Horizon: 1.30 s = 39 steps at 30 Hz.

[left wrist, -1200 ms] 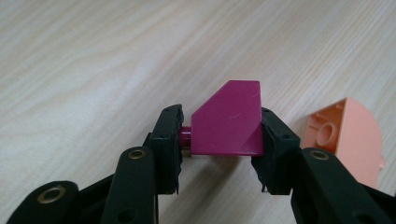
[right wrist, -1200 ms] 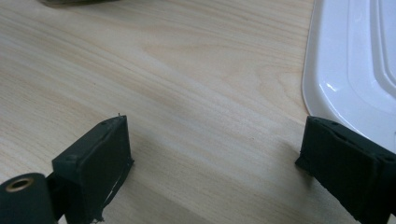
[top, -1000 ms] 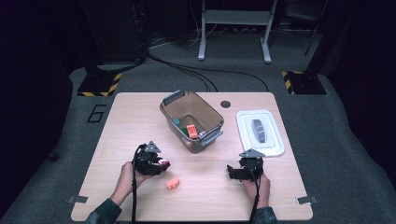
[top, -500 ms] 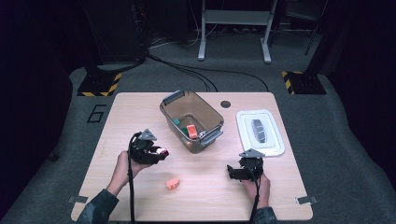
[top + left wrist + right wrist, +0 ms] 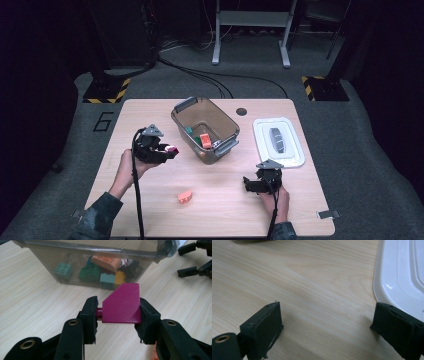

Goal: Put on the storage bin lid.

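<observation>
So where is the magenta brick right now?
The magenta brick is clamped in the left tongs, held above the table just left of the clear bin.

High view: surface (image 5: 150, 210) evenly lit from above, surroundings near black, slightly soft | Left gripper view: bright, magenta block (image 5: 122, 305) sharp, faint sheen on its face, near tool parts blurred | Right gripper view: soft shadows under jaws, glare spot on white lid (image 5: 397, 285), foreground defocused
</observation>
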### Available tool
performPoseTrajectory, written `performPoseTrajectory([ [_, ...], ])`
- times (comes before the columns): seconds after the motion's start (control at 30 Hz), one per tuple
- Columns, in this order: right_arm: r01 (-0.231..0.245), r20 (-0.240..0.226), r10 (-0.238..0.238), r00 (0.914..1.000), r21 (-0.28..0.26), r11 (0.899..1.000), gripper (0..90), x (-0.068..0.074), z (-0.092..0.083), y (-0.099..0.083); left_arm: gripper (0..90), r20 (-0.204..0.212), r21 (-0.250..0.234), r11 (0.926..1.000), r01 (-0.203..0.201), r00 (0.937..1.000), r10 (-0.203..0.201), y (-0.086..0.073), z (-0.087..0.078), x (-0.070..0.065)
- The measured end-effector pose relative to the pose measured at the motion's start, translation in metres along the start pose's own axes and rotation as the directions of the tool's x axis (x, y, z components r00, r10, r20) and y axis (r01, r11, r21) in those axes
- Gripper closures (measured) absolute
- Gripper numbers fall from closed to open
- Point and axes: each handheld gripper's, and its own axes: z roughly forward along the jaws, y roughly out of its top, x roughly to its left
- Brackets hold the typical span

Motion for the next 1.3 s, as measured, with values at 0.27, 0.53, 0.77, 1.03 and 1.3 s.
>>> performPoseTrajectory([
  [0.27,0.0,0.0,0.0,1.0,0.0,1.0,7.5,0.0,0.0,0.0,56.9,-0.006,-0.008,0.9999,-0.014,0.9999,0.014,0.022,-0.006,0.0],
  [0.53,0.0,0.0,0.0,1.0,0.0,1.0,7.6,0.0,0.0,0.0,56.9,-0.001,-0.022,0.9995,-0.024,0.9997,0.024,0.041,-0.008,-0.001],
  [0.77,-0.001,0.0,0.001,1.0,0.0,1.0,7.6,0.0,0.0,0.0,56.9,-0.01,-0.022,0.999,-0.038,0.9992,0.038,0.055,-0.006,-0.002],
  [1.03,0.0,0.0,0.0,1.0,0.0,1.0,7.6,0.0,0.0,0.0,56.9,-0.014,-0.016,0.9986,-0.051,0.9986,0.051,0.07,-0.004,-0.002],
  [1.3,0.0,0.0,0.0,1.0,0.0,1.0,7.6,0.0,0.0,0.0,56.8,-0.021,-0.001,0.9981,-0.062,0.9978,0.062,0.085,0.002,-0.001],
])
